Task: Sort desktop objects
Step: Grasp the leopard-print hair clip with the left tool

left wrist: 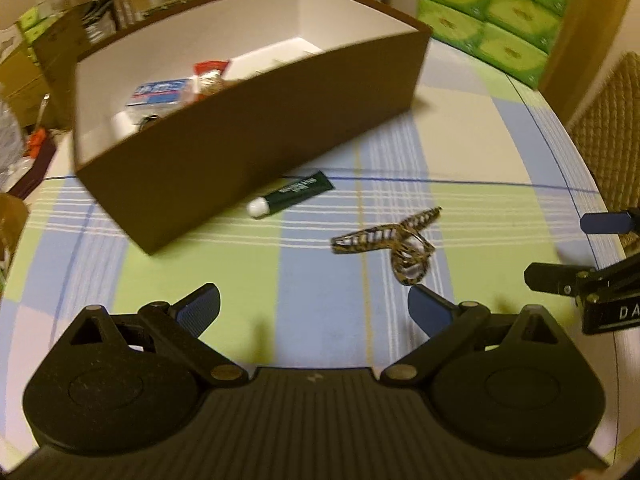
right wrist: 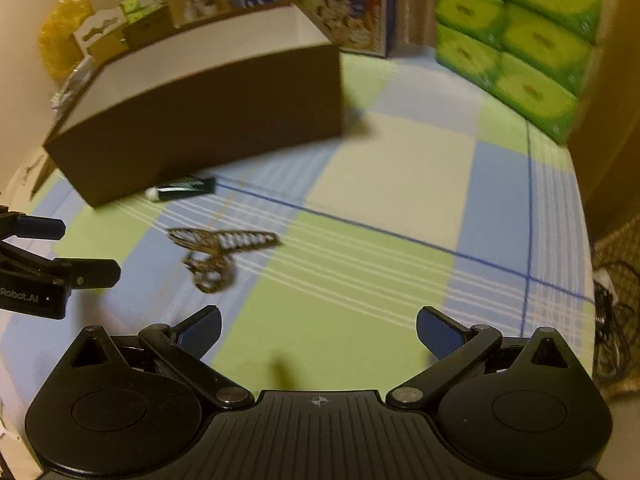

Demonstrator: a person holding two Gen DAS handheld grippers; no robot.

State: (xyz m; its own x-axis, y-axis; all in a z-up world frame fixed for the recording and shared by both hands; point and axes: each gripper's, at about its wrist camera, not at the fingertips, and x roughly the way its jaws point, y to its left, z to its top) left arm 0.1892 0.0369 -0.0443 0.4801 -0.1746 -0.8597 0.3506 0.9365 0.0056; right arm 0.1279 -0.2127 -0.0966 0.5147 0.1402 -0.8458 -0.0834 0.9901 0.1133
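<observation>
Leopard-print claw hair clip (left wrist: 390, 245), teeth spread, flat on checked tablecloth (left wrist: 320, 300).

Green tissue packs (right wrist: 520, 36) stacked beyond checked tablecloth (right wrist: 420, 168)

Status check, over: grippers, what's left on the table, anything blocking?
Left gripper open, right gripper open, both empty. Hair claw clip and green tube on tablecloth beside brown box. Nothing blocking.

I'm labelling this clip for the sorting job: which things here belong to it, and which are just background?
Job: brown box, already holding packets; green tube lying against its front wall; patterned hair claw on the tablecloth; left gripper and right gripper, both open.

Background: green tissue packs, printed cartons, checked tablecloth.
</observation>
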